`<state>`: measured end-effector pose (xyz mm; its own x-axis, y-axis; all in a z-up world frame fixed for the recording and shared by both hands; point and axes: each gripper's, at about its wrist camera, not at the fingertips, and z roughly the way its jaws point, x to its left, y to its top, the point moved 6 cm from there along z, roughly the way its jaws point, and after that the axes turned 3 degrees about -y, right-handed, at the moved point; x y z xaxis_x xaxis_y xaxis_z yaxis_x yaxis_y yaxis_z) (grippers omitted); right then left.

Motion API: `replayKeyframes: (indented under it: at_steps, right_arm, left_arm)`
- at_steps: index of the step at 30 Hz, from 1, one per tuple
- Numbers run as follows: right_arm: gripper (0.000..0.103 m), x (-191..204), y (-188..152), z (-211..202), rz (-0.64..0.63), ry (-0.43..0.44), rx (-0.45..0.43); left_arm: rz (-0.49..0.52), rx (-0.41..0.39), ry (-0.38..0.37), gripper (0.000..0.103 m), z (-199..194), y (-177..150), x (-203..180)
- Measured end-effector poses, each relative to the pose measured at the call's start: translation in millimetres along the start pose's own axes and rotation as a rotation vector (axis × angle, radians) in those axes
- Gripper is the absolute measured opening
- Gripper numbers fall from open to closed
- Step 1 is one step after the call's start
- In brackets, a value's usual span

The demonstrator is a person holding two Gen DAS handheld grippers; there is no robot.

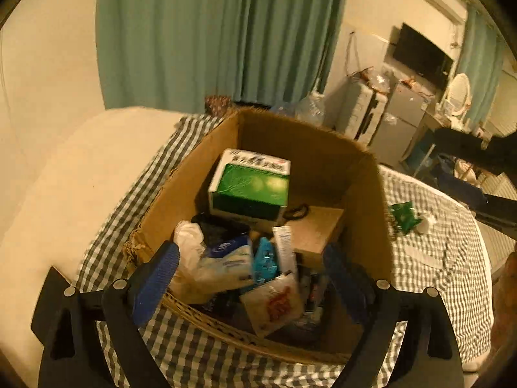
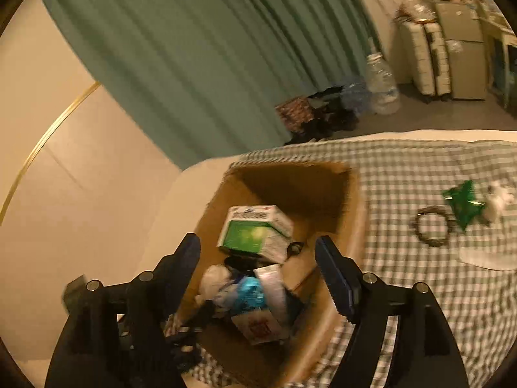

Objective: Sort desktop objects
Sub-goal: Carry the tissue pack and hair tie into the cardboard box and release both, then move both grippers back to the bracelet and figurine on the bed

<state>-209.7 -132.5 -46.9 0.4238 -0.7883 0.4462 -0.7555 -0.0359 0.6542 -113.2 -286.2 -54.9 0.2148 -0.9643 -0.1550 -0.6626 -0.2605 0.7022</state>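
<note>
Both grippers are spread wide with nothing in them: the left gripper [image 1: 252, 268] and the right gripper [image 2: 258, 258] hang over the near end of the cardboard box [image 1: 371, 194]. Inside the box, a green-and-white carton [image 1: 250, 184] sits on a jumble of packets. Right of the box, on the checked cloth [image 2: 404, 168], lie a green wrapper [image 2: 463, 202] and a beaded bracelet [image 2: 431, 226].

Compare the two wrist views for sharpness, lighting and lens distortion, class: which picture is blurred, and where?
Left wrist view: mostly sharp, warm dim light, the cardboard box walls shade its contents, fisheye bends the checked cloth. Right wrist view: motion blur smears the box contents and the bracelet; dark corners frame both.
</note>
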Motion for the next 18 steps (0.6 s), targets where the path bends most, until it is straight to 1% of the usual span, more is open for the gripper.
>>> replayKeyframes:
  at_steps: [3, 4, 5, 6, 8, 11, 14, 18]
  right_arm:
    - [0.073, -20, -9, -41, -0.054, -0.100, -0.078]
    - [0.074, -25, -11, -49, -0.070, -0.128, -0.095]
    - [0.076, -34, -18, -68, -0.103, -0.186, -0.130]
    - [0.080, -38, -21, -76, -0.120, -0.218, -0.151]
    - [0.084, -53, -32, -107, -0.158, -0.293, -0.207]
    - [0.089, -78, -47, -144, -0.175, -0.374, -0.272]
    - [0.092, -107, -62, -166, -0.146, -0.433, -0.288]
    - [0.092, -149, -72, -176, -0.077, -0.455, -0.291]
  left_arm:
    - [0.052, -0.045, 0.004, 0.098, -23, 0, -23]
    - [0.063, -0.062, 0.007, 0.099, -31, 1, -30]
    - [0.072, -0.079, 0.000, 0.100, -38, 2, -39]
    - [0.077, -0.091, -0.013, 0.102, -45, 4, -48]
    - [0.090, -0.112, -0.047, 0.103, -57, 3, -70]
    - [0.121, -0.123, -0.074, 0.103, -68, 0, -104]
    - [0.152, -0.119, -0.093, 0.103, -70, -7, -136]
    - [0.198, -0.075, -0.109, 0.103, -62, -22, -174]
